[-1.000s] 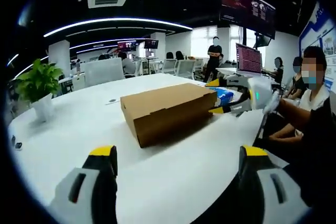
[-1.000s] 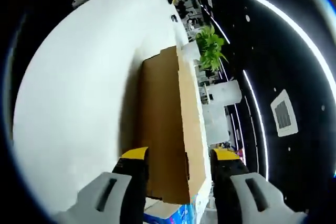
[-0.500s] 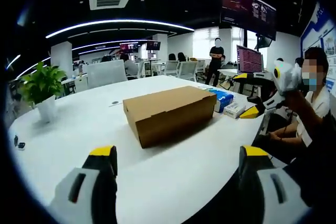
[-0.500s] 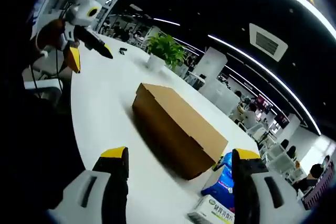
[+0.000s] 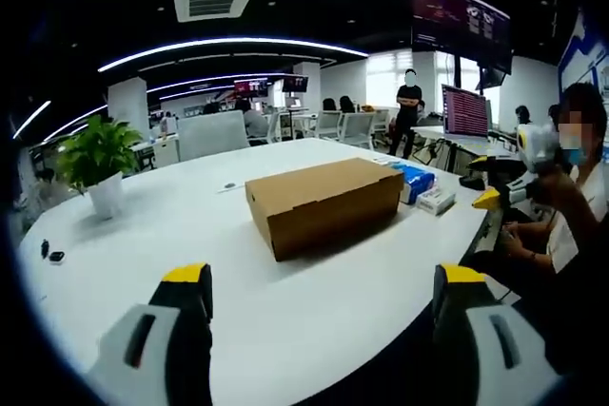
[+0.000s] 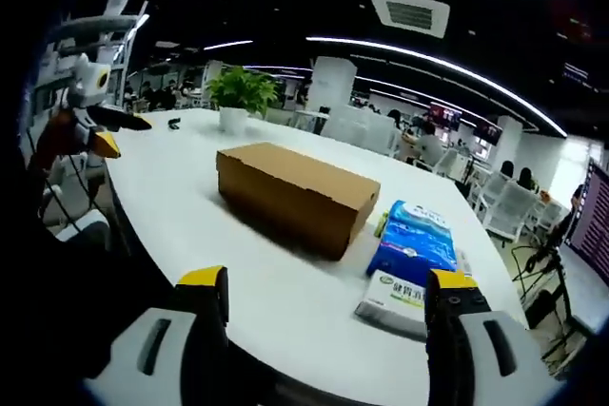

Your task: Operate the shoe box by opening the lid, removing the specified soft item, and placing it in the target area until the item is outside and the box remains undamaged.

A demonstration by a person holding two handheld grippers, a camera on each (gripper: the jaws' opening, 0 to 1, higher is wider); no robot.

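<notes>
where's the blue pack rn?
In the right gripper view the blue pack lies on the white table, just right of the closed shoe box, with a white packet at its near end.

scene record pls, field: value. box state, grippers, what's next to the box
box: cardboard shoe box, lid shut, lying flat on the white table
left gripper: open, empty, short of the box
right gripper: open, empty, short of the box
beside box: blue soft pack, then a white packet
plant: potted plant at the far table edge
task progress: lid not yet opened
</notes>
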